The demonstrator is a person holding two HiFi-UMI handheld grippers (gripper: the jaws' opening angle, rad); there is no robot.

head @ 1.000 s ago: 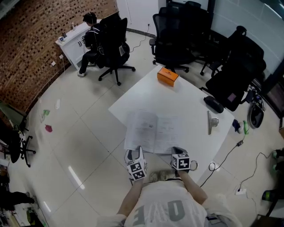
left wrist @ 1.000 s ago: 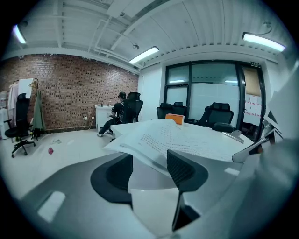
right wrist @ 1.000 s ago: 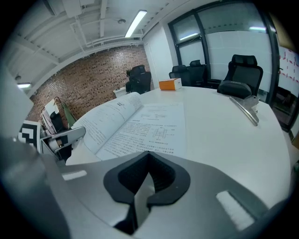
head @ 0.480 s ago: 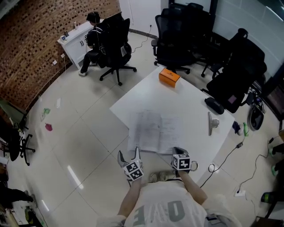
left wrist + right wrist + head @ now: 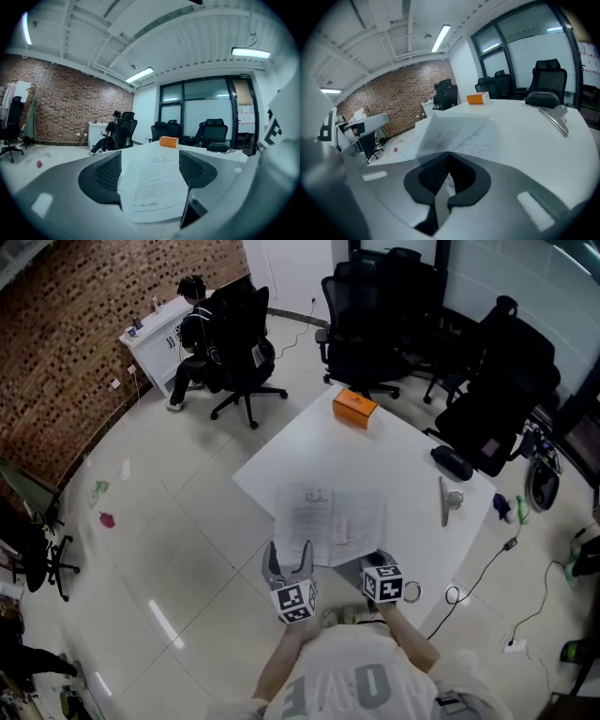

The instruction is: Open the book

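The book (image 5: 330, 519) lies on the tabletop (image 5: 403, 456) near its lower edge, mid-frame in the head view. My left hand-held gripper (image 5: 288, 559) is at the book's lower left corner, and my right hand-held gripper (image 5: 374, 560) is at its lower right. A box (image 5: 354, 407) lies above the book, and a clip (image 5: 444, 499) lies to its right. Chairs (image 5: 366, 324) stand beyond the tabletop at the top. A person (image 5: 194, 329) sits at the upper left.

White book (image 5: 330, 515), white table (image 5: 375, 454), orange box (image 5: 354, 407), black chairs (image 5: 366, 329).
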